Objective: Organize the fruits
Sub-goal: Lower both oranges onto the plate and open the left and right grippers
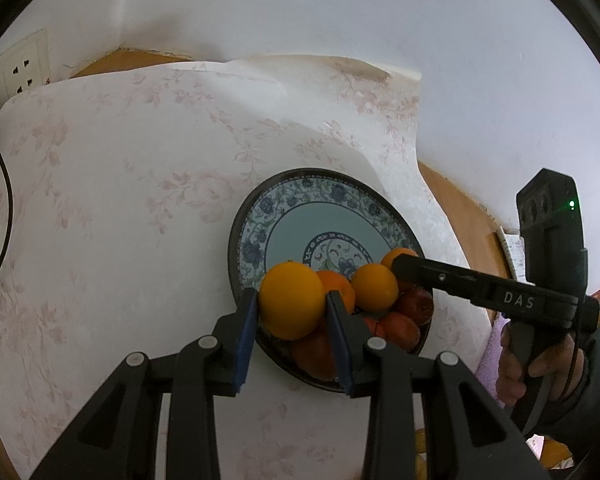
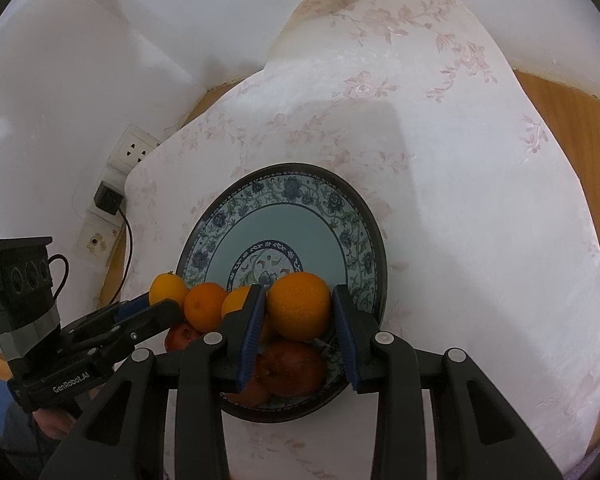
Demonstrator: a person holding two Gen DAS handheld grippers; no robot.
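The round glazed floral ceramic plate [image 2: 342,216] looks glossy; the pale floral cloth [image 1: 120,168] is matt over a smooth wooden bench [image 2: 580,128].

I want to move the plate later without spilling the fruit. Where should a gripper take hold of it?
Grip the plate by its far dark rim, coming from the wall side: that half is bare, and the raised edge offers a lip. The near half is piled with oranges and red fruit, probably blocking the fingers.

Both grippers are matte black. The left gripper [image 1: 291,312] has blue ribbed pads [image 1: 246,336] and silver round pivot pins; "GenRobot.AI" is printed on its side. The right gripper [image 2: 299,314] reads "DAS", with a green light on its camera block. The person wears a dark sleeve [image 1: 580,392].
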